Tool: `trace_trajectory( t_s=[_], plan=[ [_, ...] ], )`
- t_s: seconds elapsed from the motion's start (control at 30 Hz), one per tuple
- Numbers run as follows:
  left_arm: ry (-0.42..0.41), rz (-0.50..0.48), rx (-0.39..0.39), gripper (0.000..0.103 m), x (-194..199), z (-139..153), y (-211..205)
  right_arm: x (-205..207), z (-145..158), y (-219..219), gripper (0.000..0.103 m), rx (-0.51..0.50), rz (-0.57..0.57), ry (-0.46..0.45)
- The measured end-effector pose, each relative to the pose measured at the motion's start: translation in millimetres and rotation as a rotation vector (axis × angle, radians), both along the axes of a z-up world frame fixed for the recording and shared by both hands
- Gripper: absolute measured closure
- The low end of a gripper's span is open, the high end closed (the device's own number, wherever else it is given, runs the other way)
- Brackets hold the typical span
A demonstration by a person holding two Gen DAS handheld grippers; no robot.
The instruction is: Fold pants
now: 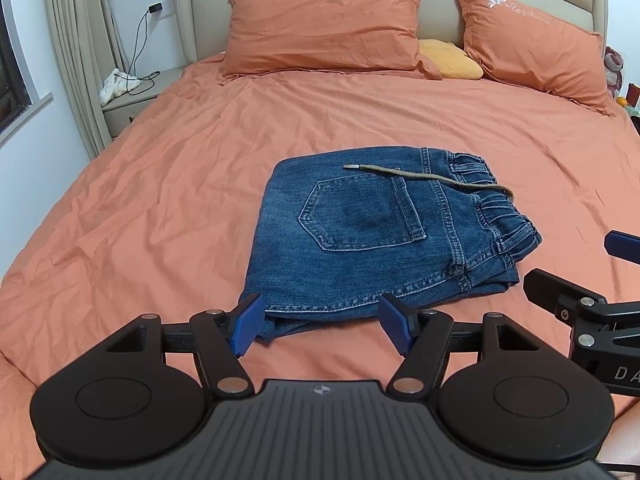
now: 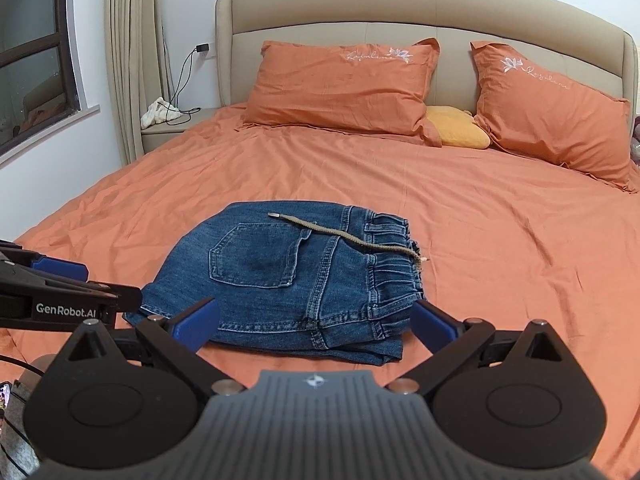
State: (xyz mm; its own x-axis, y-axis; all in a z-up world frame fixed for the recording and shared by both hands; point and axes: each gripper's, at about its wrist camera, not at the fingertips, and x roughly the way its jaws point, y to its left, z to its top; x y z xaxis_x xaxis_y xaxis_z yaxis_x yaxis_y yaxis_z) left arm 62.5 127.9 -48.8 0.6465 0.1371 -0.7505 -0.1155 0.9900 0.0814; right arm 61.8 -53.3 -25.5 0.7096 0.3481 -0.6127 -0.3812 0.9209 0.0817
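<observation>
**Both grippers hanging spread at the near edge of folded jeans**

Left gripper [image 1: 321, 326], closest in the left view, hovering with blue pads [image 1: 247, 330] spread wide, gripping nothing, tips sitting just at the near hem of the jeans [image 1: 384, 236]; touching or not, impossible to tell. Right gripper [image 2: 316, 320] likewise hanging spread and holding nothing, pads [image 2: 198, 322] flanking the near edge of the jeans [image 2: 288, 280] in its own view. Each gripper also showing at the edge of the other's picture: right one [image 1: 592, 304] poking in from the right side, left one [image 2: 60, 284] from the left.

Jeans lying folded into a compact stack on the sheet [image 1: 160, 200], toward the near part of the bed, back pocket [image 1: 360, 212] facing up, elastic waistband [image 1: 496, 200] bunching at the right. Drawstring [image 1: 428, 176] trailing across the top from the waistband toward the left, metal tip resting on the denim.

Farther back, two orange pillows [image 1: 324, 28] leaning against the headboard [image 2: 424, 4], with a yellow cushion [image 1: 450, 60] wedging between them. Off to the left, a nightstand [image 1: 128, 100] carrying a white cloth [image 1: 116, 84] and a black cable [image 1: 140, 48] running up to a wall plug, beside curtains [image 1: 76, 40].
</observation>
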Motion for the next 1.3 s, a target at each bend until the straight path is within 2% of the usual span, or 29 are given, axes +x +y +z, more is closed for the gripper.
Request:
trace_trajectory(
  t_s=[1.3],
  plan=[
    [-0.014, -0.016, 0.016, 0.026, -12.5, 8.4, -10.3, -15.1, 8.7, -4.9, 0.006, 0.006, 0.011, 0.010]
  ],
)
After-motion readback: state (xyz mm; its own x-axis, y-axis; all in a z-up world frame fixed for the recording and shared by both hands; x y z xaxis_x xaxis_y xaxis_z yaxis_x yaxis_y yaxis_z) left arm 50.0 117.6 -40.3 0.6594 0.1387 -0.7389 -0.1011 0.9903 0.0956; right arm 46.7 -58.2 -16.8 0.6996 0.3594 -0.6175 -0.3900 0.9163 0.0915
